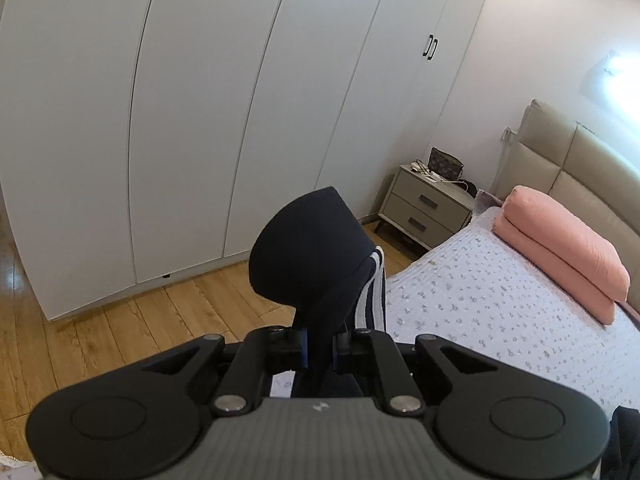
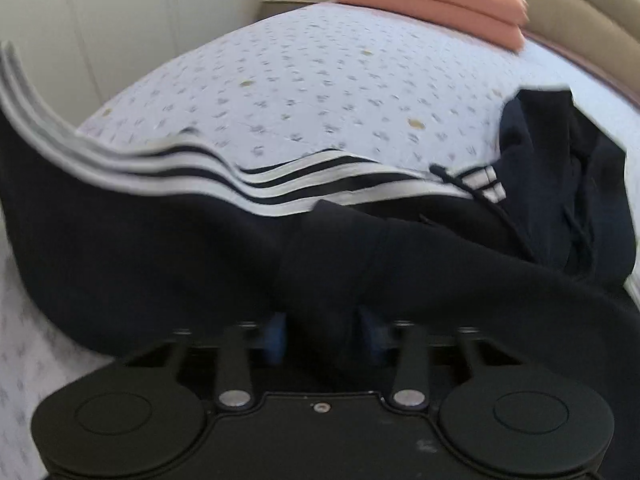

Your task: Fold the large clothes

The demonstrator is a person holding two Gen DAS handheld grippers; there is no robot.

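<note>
- Handling this navy garment (image 2: 140,248) should feel like soft, floppy knit: it sags and bunches wherever you don't support it, with little weight.
- Your left gripper (image 1: 319,350) is pinched nearly closed on a dark fold with white stripes (image 1: 370,292), lifted above the bed (image 1: 480,300) edge.
- Your right gripper (image 2: 325,336) has dark cloth bunched between its jaws; blur hides whether the pads press.
- Most of the garment lies across the bed; grip seams or striped edges, where the cloth is likely firmest.
</note>
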